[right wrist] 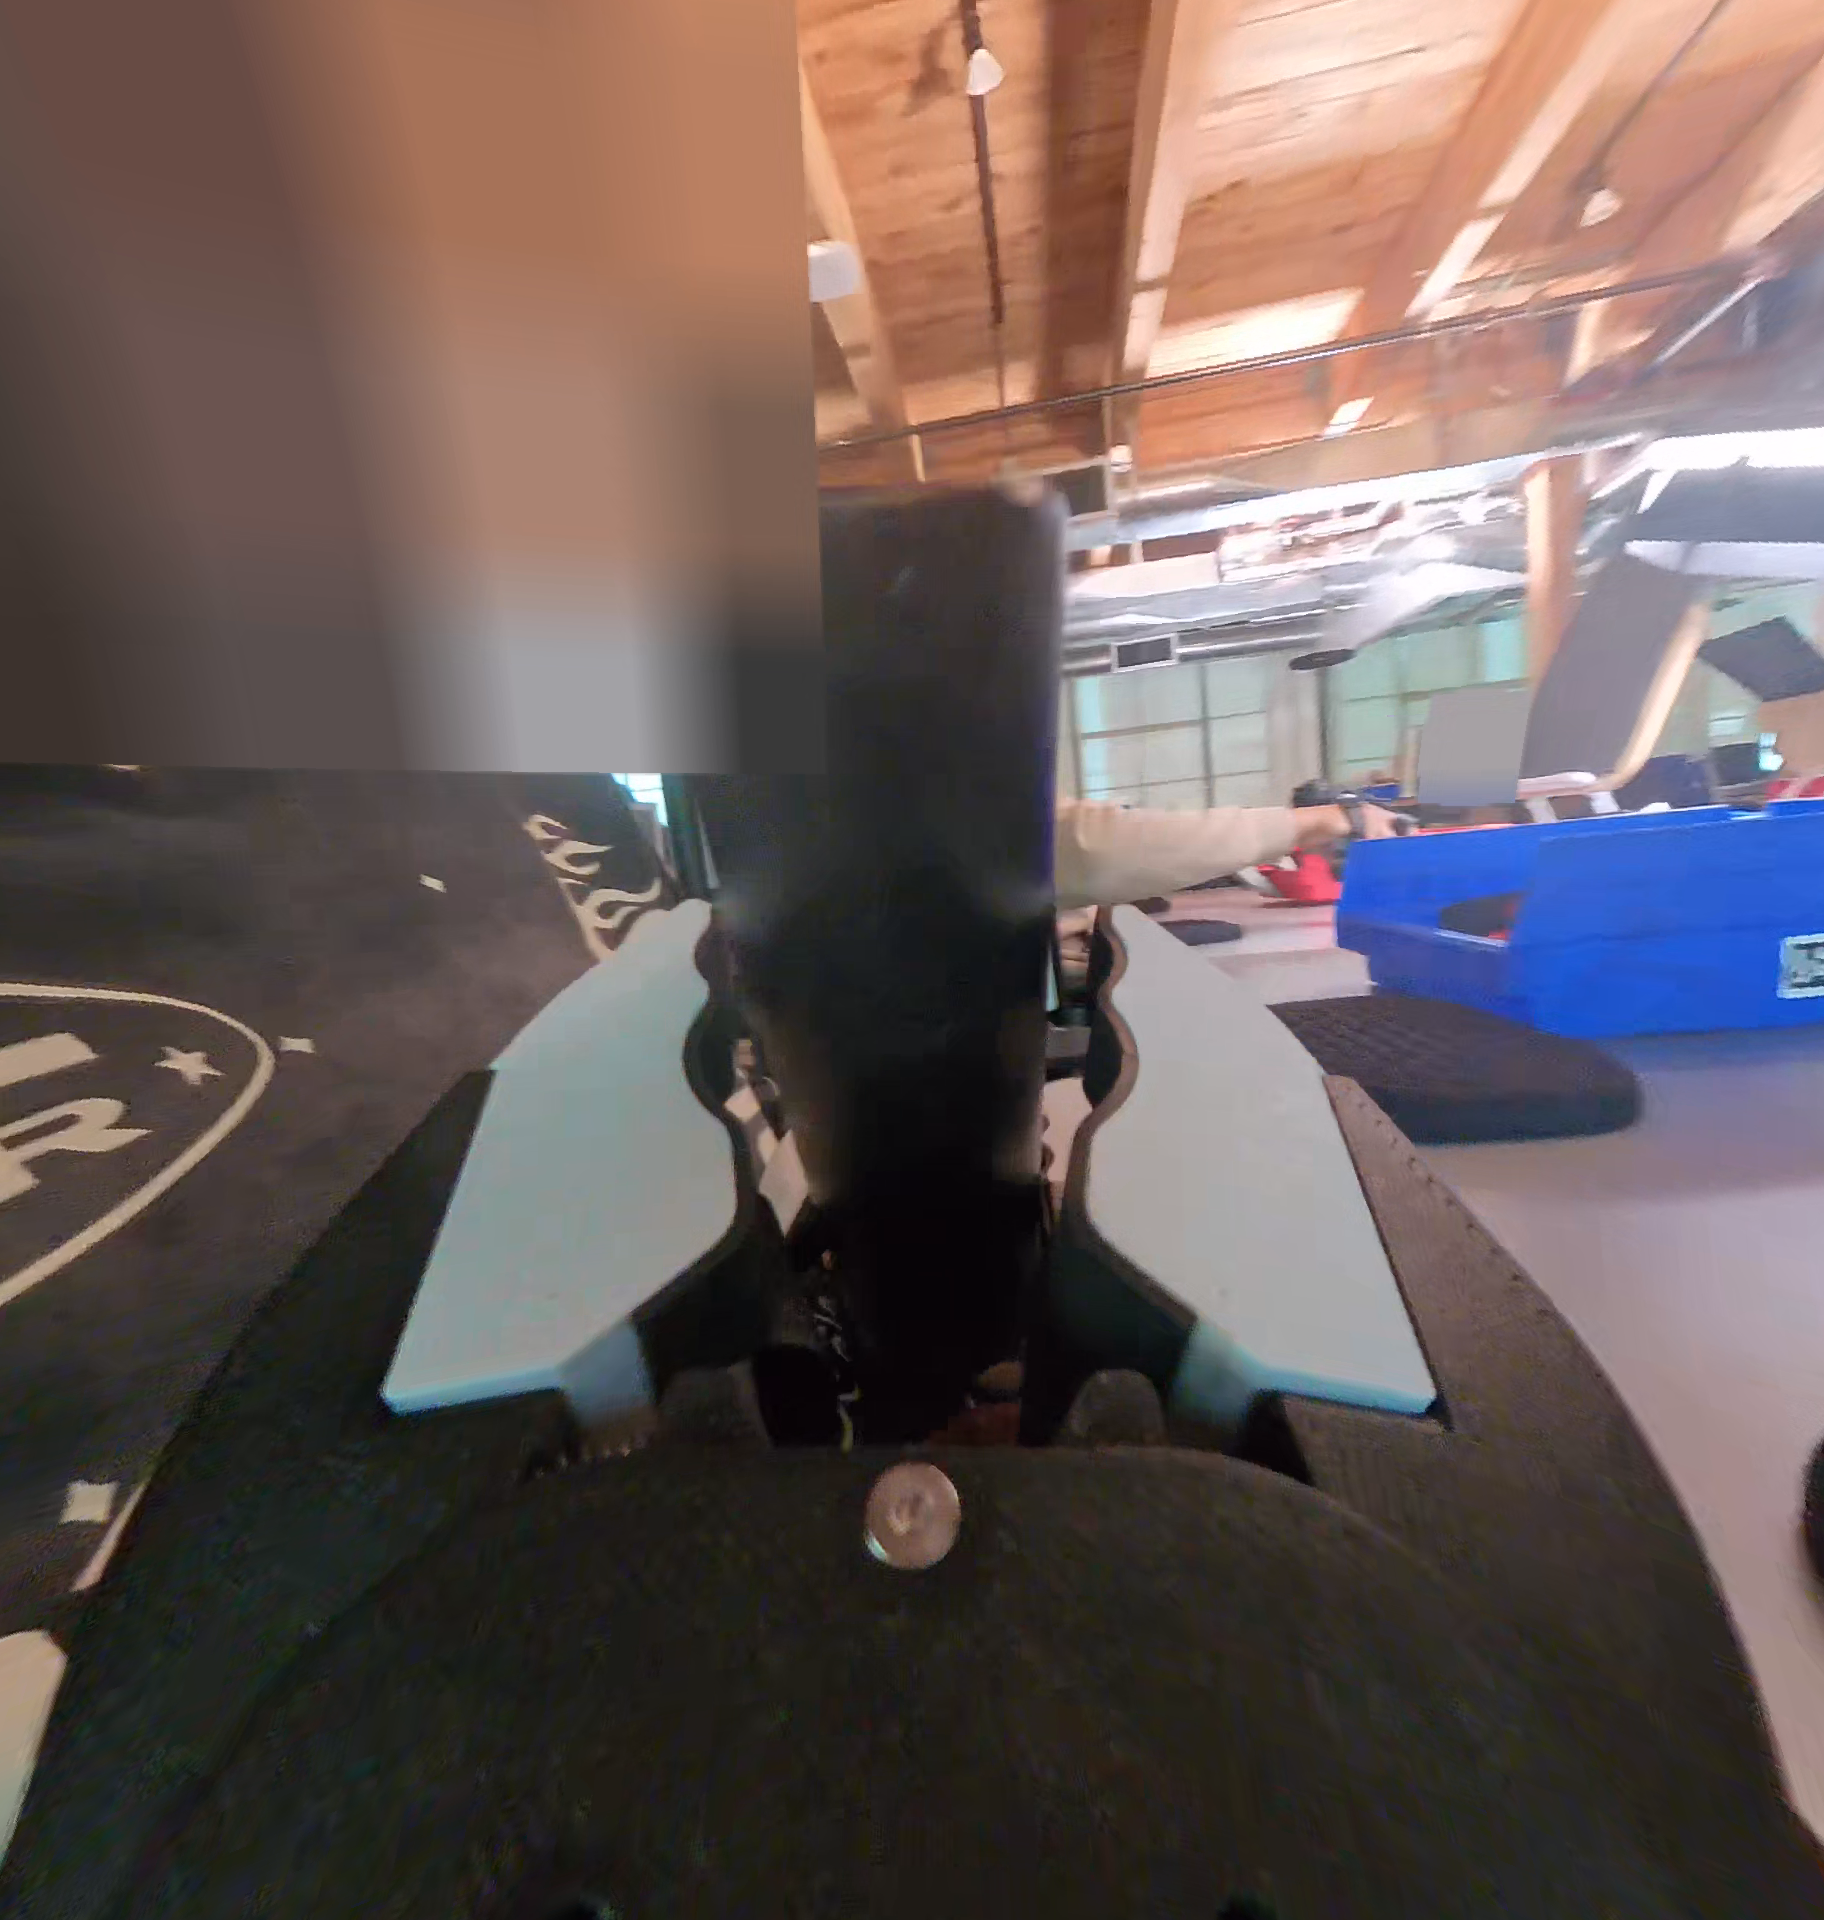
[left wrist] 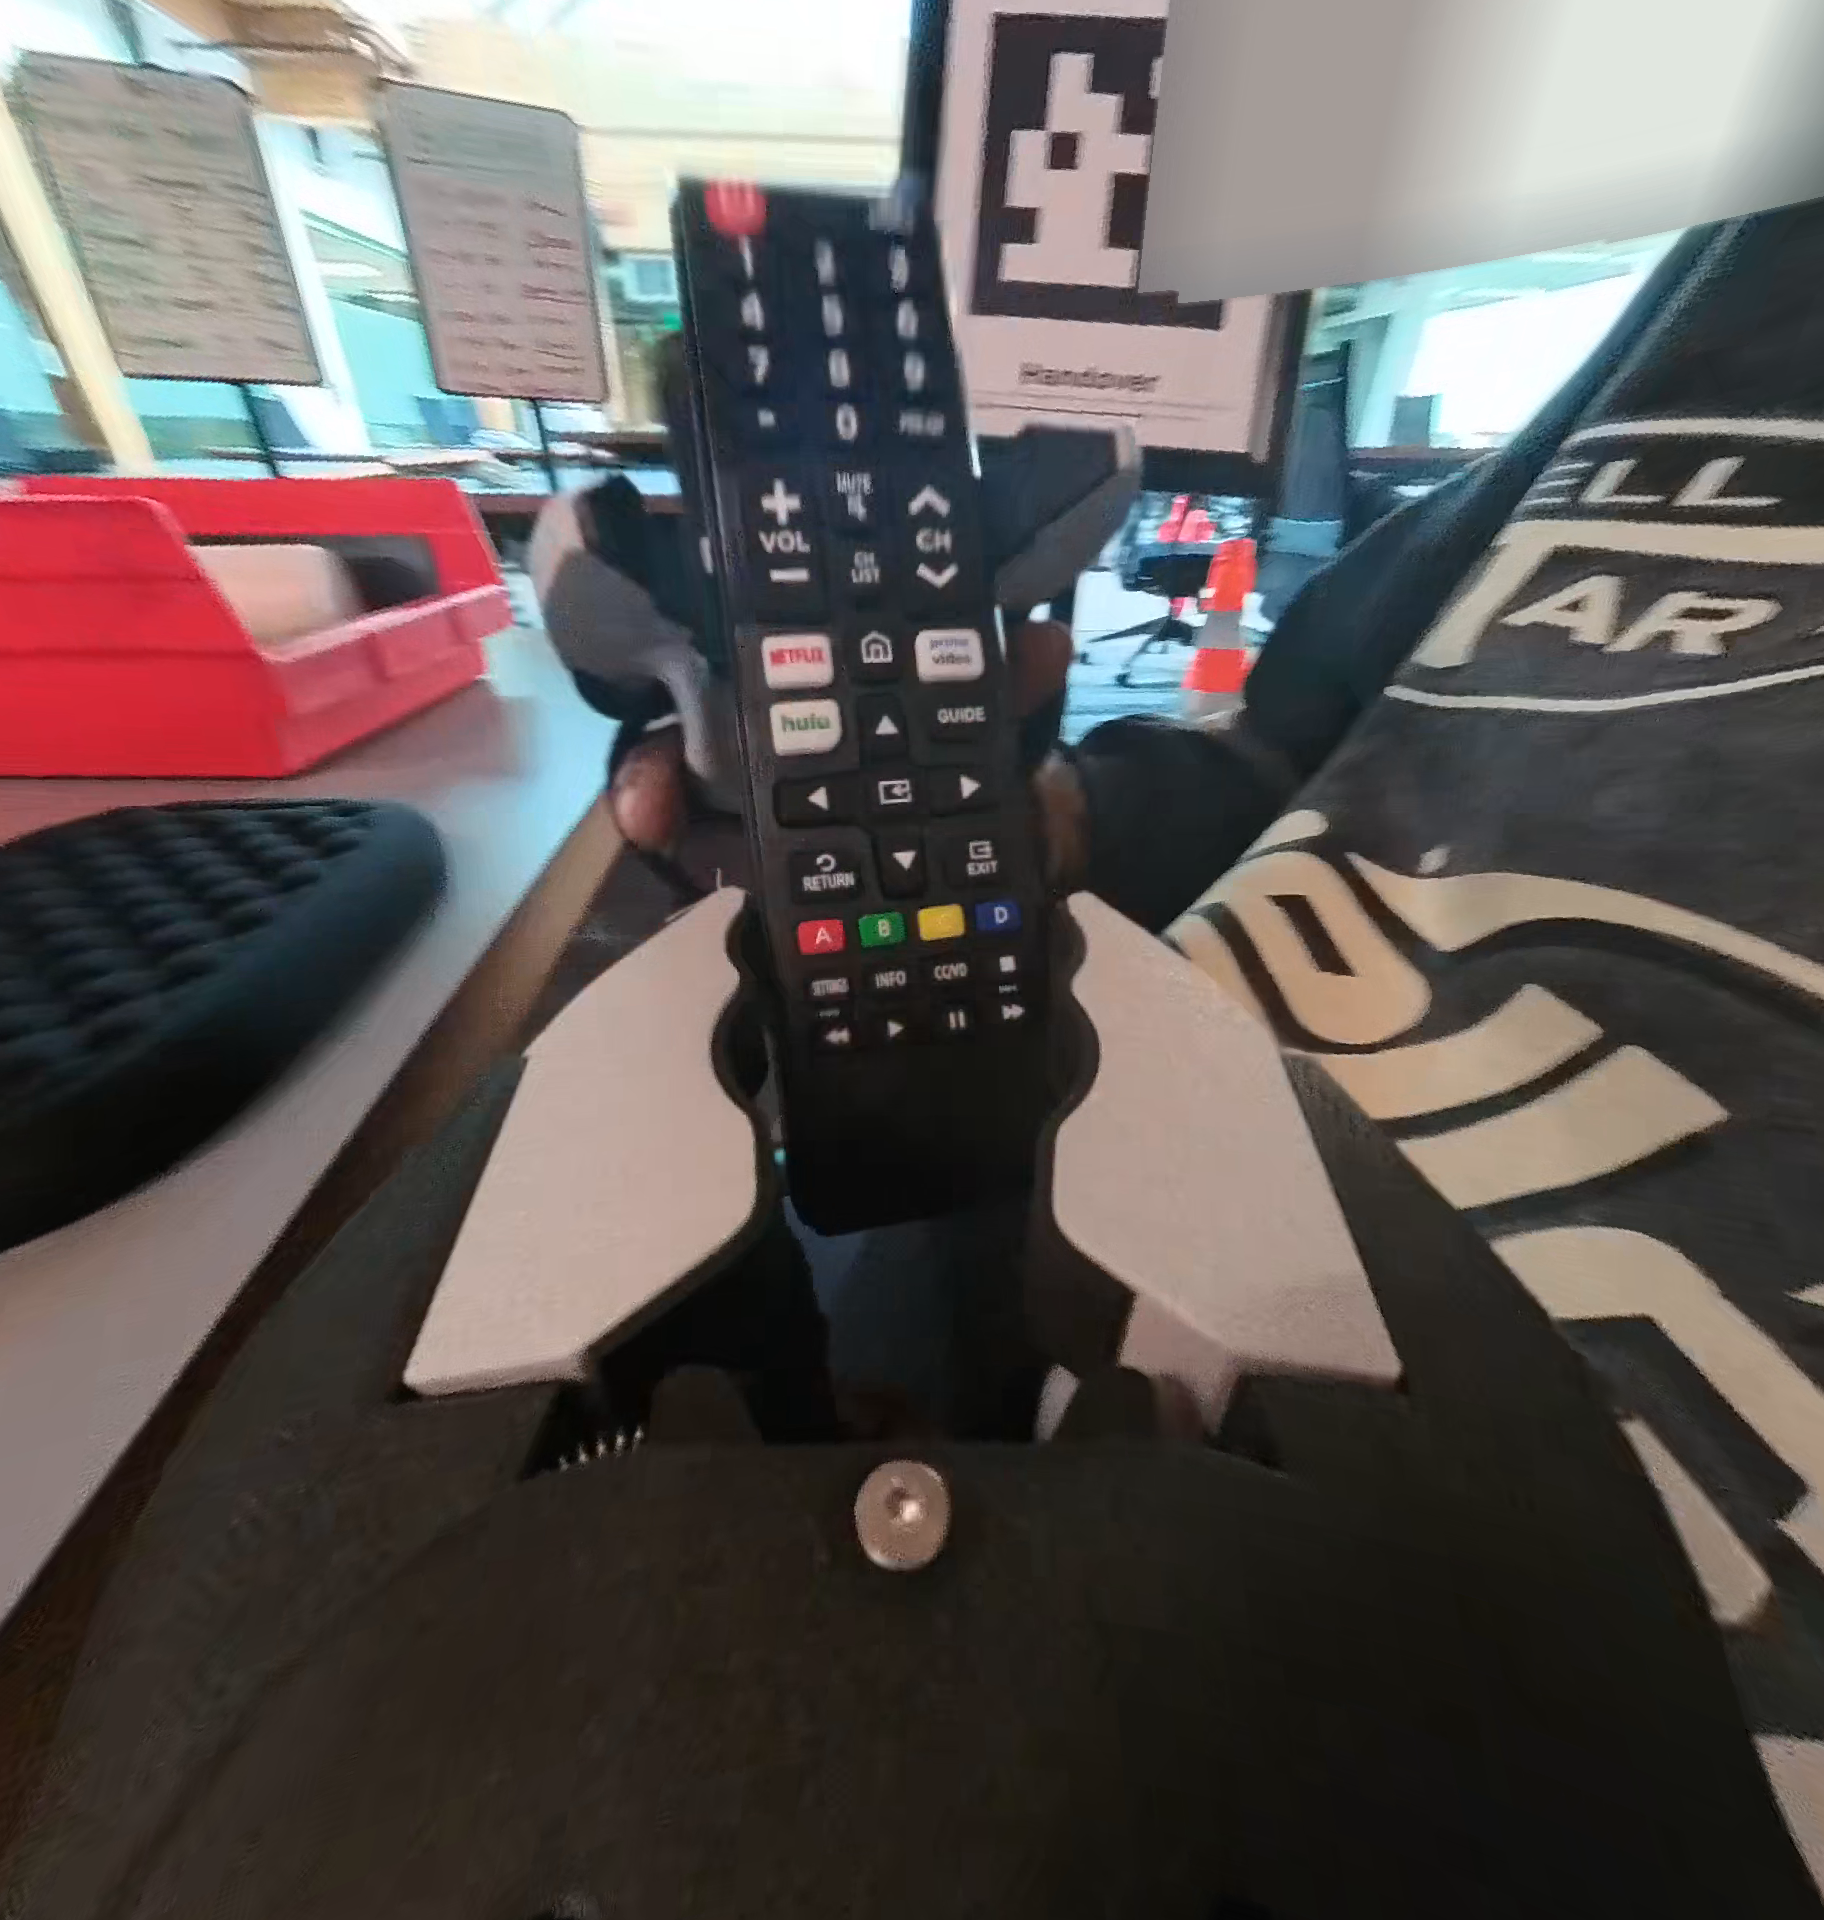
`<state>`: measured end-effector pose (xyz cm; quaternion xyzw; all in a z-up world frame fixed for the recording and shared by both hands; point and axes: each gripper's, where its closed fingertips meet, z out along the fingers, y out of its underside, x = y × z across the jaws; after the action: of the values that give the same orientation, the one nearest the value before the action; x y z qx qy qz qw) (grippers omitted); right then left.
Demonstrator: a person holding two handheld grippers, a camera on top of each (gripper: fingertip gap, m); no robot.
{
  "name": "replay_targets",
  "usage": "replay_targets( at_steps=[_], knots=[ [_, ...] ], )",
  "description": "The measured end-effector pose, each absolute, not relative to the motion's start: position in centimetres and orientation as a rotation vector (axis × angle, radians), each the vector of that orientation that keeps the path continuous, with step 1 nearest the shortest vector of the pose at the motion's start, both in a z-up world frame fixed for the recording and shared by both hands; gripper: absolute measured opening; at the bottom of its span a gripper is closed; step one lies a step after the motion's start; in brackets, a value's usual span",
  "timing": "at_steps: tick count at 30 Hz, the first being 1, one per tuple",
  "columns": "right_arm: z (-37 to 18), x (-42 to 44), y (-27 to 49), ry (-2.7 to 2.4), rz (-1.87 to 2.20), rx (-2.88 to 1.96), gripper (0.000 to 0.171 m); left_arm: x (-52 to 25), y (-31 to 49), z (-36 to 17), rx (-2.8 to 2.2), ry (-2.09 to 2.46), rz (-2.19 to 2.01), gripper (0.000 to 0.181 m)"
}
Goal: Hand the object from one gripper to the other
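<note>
A black TV remote (left wrist: 866, 644) with coloured buttons stands upright, button side toward the left wrist view. My left gripper (left wrist: 908, 925) is shut on its lower part, with both pads against its sides. The right gripper's grey fingers (left wrist: 617, 613) flank the remote's middle from behind. In the right wrist view the remote's dark back (right wrist: 939, 779) stands between the fingers of my right gripper (right wrist: 908, 920). The left pad is against it and a narrow gap shows at the right pad, so this gripper is open around the remote.
A red bin (left wrist: 212, 623) and a black woven pad (left wrist: 139, 987) lie on the grey table (left wrist: 108, 1351) to the left. A blue bin (right wrist: 1614, 914) and another black pad (right wrist: 1459, 1070) lie to the right. A person's dark printed shirt (left wrist: 1510, 935) is close behind. Left tips to right tips: about 7 cm.
</note>
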<state>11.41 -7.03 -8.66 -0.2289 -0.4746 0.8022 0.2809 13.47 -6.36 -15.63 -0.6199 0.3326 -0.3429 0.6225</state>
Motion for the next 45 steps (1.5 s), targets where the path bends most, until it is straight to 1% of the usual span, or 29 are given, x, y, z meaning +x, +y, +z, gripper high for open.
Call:
replay_targets(
  at_steps=[1, 2, 7, 9, 12, 15, 16, 18, 19, 21, 23, 26, 30, 31, 32, 33, 35, 38, 40, 42, 45],
  knots=[
    [-8.6, 11.7, -7.3, -1.280, 2.173, -0.585, 0.066, 13.7, -6.6, -15.7, -1.429, 0.769, -0.825, 0.052],
    [-8.5, 12.0, -7.6, -1.287, 2.182, -0.559, 0.058, 13.8, -6.6, -15.7, -1.430, 0.766, -0.843, 0.052],
    [-8.7, 11.4, -7.7, -1.298, 2.042, -0.563, 0.056, 13.3, -5.8, -16.0, -1.461, 0.737, -0.763, 0.052],
    [-8.4, 10.8, -7.0, -1.207, 1.929, -0.578, 0.055, 12.4, -4.5, -16.2, -1.473, 0.689, -0.567, 0.055],
    [-8.5, 9.8, -5.8, -1.110, 1.721, -0.634, 0.055, 10.9, -3.0, -16.0, -1.441, 0.670, -0.158, 0.061],
    [-8.3, 9.4, -5.6, -1.036, 1.641, -0.657, 0.055, 10.7, -2.7, -15.8, -1.381, 0.691, 0.120, 0.061],
    [-8.3, 9.3, -5.5, -1.011, 1.618, -0.674, 0.056, 10.7, -2.7, -15.8, -1.370, 0.686, 0.169, 0.059],
    [-8.5, 9.0, -5.7, -0.999, 1.580, -0.692, 0.056, 10.2, -2.4, -15.9, -1.379, 0.673, 0.254, 0.043],
    [-8.8, 8.7, -5.8, -1.010, 1.557, -0.698, 0.056, 10.2, -2.4, -16.1, -1.384, 0.686, 0.260, 0.034],
    [-9.1, 8.4, -5.9, -1.048, 1.519, -0.708, 0.056, 10.0, -2.4, -16.2, -1.401, 0.669, 0.194, 0.033],
    [-9.1, 8.5, -6.0, -1.102, 1.536, -0.698, 0.053, 10.5, -2.8, -16.0, -1.414, 0.663, 0.013, 0.032],
    [-9.0, 9.7, -7.3, -1.238, 1.693, -0.590, 0.047, 12.5, -4.6, -15.9, -1.401, 0.752, -0.370, 0.032],
    [-9.8, 11.1, -9.0, -1.447, 1.933, -0.576, 0.049, 14.0, -7.0, -15.9, -1.405, 0.832, -0.767, 0.032],
    [-9.8, 11.5, -9.2, -1.469, 1.977, -0.572, 0.044, 14.2, -7.5, -16.1, -1.412, 0.851, -0.829, 0.031],
    [-9.7, 11.7, -9.3, -1.486, 2.002, -0.565, 0.031, 14.3, -7.8, -16.2, -1.420, 0.863, -0.875, 0.032],
    [-9.9, 11.7, -9.3, -1.498, 2.004, -0.574, 0.026, 14.4, -8.0, -16.3, -1.431, 0.869, -0.904, 0.032],
    [-10.2, 11.5, -9.2, -1.529, 1.987, -0.612, 0.025, 14.3, -7.8, -16.5, -1.450, 0.862, -0.895, 0.031],
    [-10.5, 10.6, -8.6, -1.501, 1.849, -0.649, 0.025, 13.4, -6.6, -16.2, -1.462, 0.772, -0.827, 0.031],
    [-10.5, 9.7, -7.6, -1.422, 1.728, -0.703, 0.024, 12.4, -5.4, -15.6, -1.451, 0.676, -0.732, 0.044],
    [-10.2, 9.0, -6.2, -1.299, 1.638, -0.763, 0.024, 10.8, -3.8, -15.5, -1.465, 0.583, -0.531, 0.052],
    [-9.7, 8.3, -3.9, -1.067, 1.516, -0.881, 0.024, 9.1, -2.5, -15.4, -1.452, 0.514, -0.182, 0.061]
  ],
)
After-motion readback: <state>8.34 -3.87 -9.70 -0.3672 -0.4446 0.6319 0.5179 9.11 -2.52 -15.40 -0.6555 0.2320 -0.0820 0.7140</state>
